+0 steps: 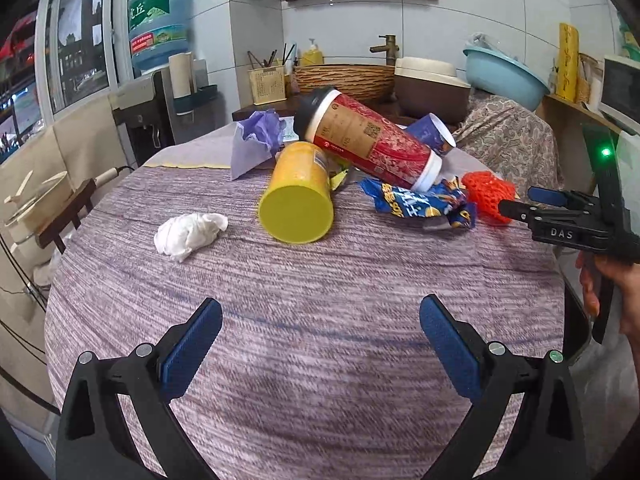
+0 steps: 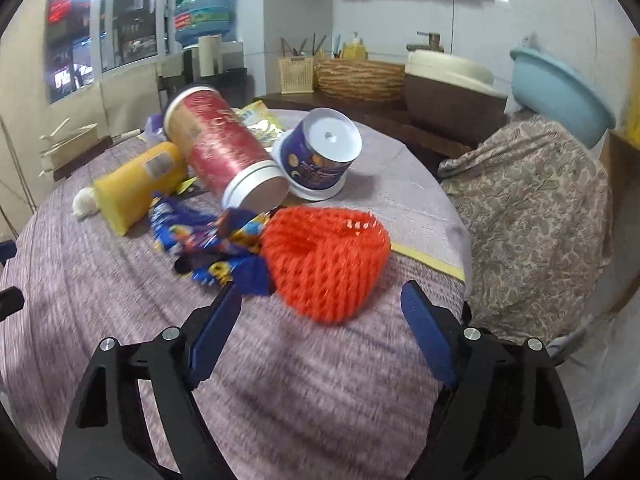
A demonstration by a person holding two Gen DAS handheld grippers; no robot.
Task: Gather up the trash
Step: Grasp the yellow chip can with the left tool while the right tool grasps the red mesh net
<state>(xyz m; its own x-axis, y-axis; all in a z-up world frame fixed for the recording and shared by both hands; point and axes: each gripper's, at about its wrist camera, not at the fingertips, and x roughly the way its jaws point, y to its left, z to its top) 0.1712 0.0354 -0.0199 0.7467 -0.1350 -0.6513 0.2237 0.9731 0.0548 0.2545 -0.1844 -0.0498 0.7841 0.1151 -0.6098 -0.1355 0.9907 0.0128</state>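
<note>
Hovering over a round table with a purple-grey woven cloth (image 1: 304, 312), both grippers carry nothing. Left gripper (image 1: 320, 344) has its blue pads spread wide over bare cloth, well short of the trash. Right gripper (image 2: 320, 328) also stands open, pads not touching anything; the orange foam fruit net (image 2: 326, 258) sits just ahead of the gap between them, its near edge blurred so contact can't be ruled fully, but it looks apart. In the left wrist view the right gripper (image 1: 532, 202) comes in from the right edge, held by a hand (image 1: 612, 292) that is cut off by the frame; its tips partly hide the net (image 1: 486, 196).

Trash is piled mid-table toward the far side: red paper cup (image 1: 372, 140) with dark lid lying tilted on top of the yellow canister (image 1: 298, 196), which lies on its side with its bottom facing the camera. Blue snack wrapper (image 1: 420, 204) is crumpled under the red cup's base, touching the net. Blue-and-white tub (image 2: 320, 152) sits upside down behind, mostly hidden in the left view. White crumpled tissue (image 1: 188, 234) lies alone left of the canister. Purple paper wad (image 1: 256, 140) is at the far edge. A yellow packet (image 2: 260, 120) behind the cup is mostly hidden, print unreadable. Right wrist view has motion blur throughout; labels illegible.
</note>
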